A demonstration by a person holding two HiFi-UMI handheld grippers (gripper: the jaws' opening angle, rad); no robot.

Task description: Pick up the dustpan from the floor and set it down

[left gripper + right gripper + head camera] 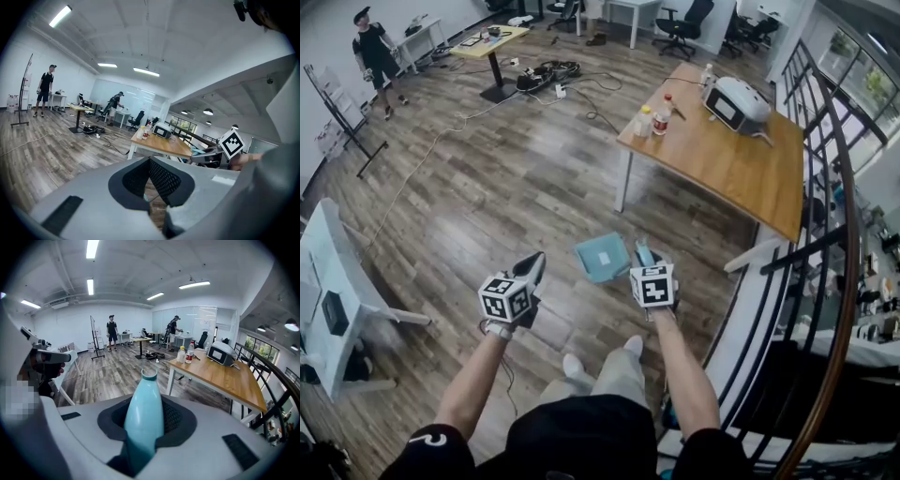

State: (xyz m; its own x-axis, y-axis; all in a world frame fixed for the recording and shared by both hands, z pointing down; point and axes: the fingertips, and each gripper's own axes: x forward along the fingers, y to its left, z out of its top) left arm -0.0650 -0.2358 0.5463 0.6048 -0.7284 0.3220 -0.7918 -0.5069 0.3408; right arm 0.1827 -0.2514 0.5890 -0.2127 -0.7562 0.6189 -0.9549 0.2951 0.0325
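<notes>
So the right gripper (645, 262) has the dustpan (602, 256) by its teal handle (144, 413). In the right gripper view the jaws are only partly open and clamped on either side of that handle, which pokes straight out past them. In the head view the square teal pan hangs out at about 10 o'clock from the right gripper, low over the wood floor (487, 187). Honestly can't tell if the pan is touching the boards or just above them. The left gripper (534, 265) is off at roughly 8 o'clock from the pan, well clear of it. Its own view shows the two pads meeting at the tips with nothing between them, so it's closed and empty. A wooden table (741, 169) sits at about 1 o'clock from the pan, with a couple of bottles (661, 114) and a white box-like device (736, 103) on top. Way out at 10 o'clock there's a person in black (373, 52) standing by the wall, and a dark railing (834, 187) runs down the 3 o'clock side.
</notes>
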